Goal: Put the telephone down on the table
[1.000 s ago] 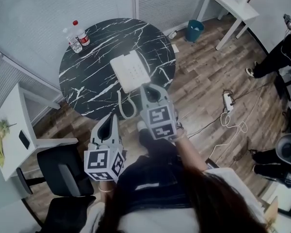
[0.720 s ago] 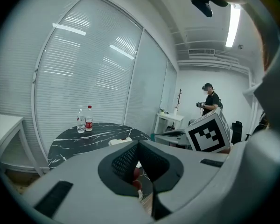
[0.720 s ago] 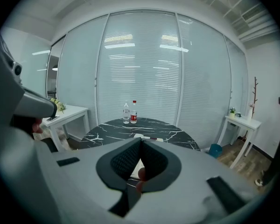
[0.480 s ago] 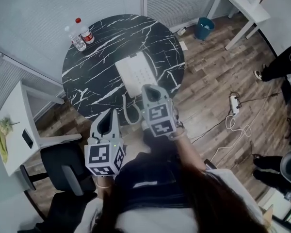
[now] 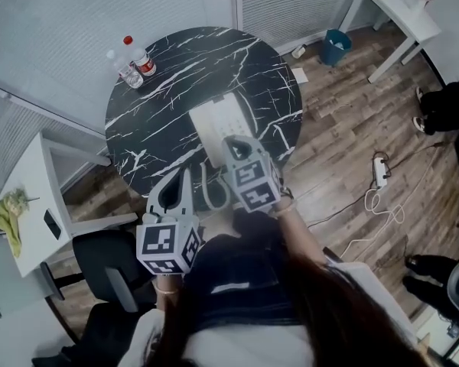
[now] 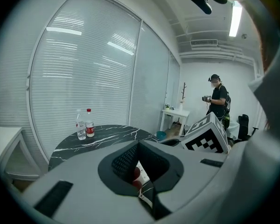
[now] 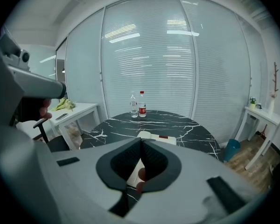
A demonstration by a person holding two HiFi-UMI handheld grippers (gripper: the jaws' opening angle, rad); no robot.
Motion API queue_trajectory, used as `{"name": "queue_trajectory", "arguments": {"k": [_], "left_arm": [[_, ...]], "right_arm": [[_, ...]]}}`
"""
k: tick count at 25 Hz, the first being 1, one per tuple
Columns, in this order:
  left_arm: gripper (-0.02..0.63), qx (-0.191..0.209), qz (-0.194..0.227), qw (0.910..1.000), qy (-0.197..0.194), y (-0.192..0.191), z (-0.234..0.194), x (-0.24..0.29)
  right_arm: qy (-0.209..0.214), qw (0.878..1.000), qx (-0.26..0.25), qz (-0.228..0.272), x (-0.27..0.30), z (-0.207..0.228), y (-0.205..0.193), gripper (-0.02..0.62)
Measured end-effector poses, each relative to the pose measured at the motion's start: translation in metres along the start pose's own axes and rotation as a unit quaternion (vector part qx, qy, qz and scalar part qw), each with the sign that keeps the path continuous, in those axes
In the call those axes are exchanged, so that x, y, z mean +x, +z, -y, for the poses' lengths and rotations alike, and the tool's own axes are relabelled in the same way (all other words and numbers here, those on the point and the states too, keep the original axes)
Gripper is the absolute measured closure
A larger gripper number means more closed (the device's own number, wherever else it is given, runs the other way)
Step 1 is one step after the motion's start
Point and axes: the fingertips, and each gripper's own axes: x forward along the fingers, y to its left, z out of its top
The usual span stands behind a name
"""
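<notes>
Both closed and empty, the left gripper (image 5: pixel 178 179) or right gripper (image 5: pixel 235 142) could snag the cord (image 5: pixel 203 183) hanging from the telephone (image 5: pixel 218 121) off the table (image 5: pixel 161 90) at its near edge.

Red-labelled bottle (image 5: pixel 143 61) beside clear bottle (image 5: pixel 127 73); blue bin (image 5: pixel 337 47) near white desk (image 5: pixel 402 10)

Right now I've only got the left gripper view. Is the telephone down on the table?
Observer: Yes. In the head view the telephone lies flat on the round table, towards its near edge.
Operator: Right claw holding anything?
Observer: No. The right gripper view shows the right claw shut, nothing in it.
Operator: Cord?
Observer: Head view: the coiled cord hangs off the table's near edge.
</notes>
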Motion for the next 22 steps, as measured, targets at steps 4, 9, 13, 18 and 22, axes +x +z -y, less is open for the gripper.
{"name": "queue_trajectory", "arguments": {"k": [4,9,13,18,22], "left_arm": [[0.606,0.001,-0.011,0.9999,0.009,0.001,-0.003,0.008],[0.606,0.006,-0.027,0.9995,0.016,-0.004,-0.006,0.014],[0.606,0.005,-0.037,0.9992,0.013,-0.007,-0.008,0.016],[0.606,0.010,-0.042,0.9991,-0.007,-0.008,-0.014,0.022],[0.606,0.017,-0.049,0.9985,-0.021,-0.003,-0.028,0.025]], "right_arm": [[0.022,1.000,-0.010,-0.018,0.009,0.004,-0.005,0.560],[0.036,0.999,-0.005,-0.026,0.022,0.003,-0.010,0.560],[0.060,0.997,-0.009,-0.044,0.030,-0.007,-0.017,0.518],[0.065,0.996,-0.018,-0.060,0.040,-0.016,-0.022,0.477],[0.063,0.995,-0.023,-0.073,0.046,-0.022,-0.024,0.447]]}}
